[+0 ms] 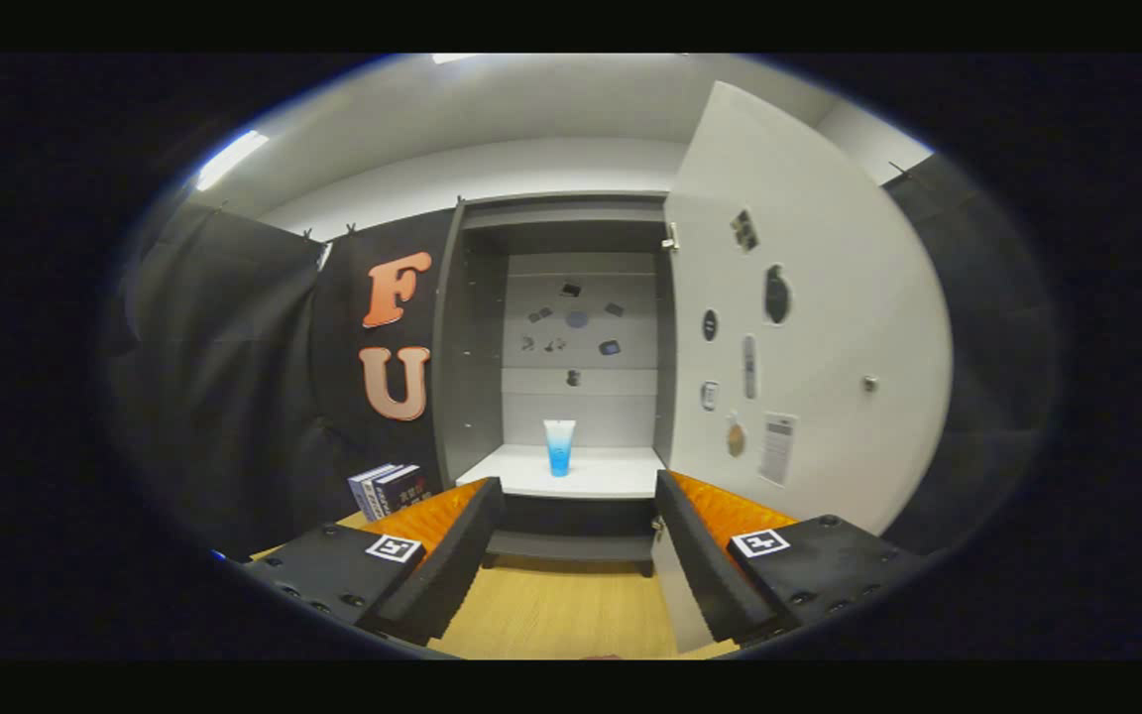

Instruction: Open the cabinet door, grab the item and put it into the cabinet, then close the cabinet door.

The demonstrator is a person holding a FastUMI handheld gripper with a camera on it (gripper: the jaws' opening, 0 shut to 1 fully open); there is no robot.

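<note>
A grey cabinet (pixel 472 327) stands ahead with its white door (pixel 809 327) swung wide open to the right. On the white shelf (pixel 611 481) inside stands a small blue and white tube (pixel 559 447), upright. My gripper (pixel 579 496) is open, its fingers spread wide with nothing between them. The tube is beyond the fingertips, in line with the gap between them. A small knob (pixel 869 383) sits on the door's outer part.
Several books (pixel 391 488) lie on the wooden table (pixel 561 605) left of the cabinet. Stickers and small objects dot the cabinet's back panel (pixel 576 332) and the door. Black cloth walls close in on both sides.
</note>
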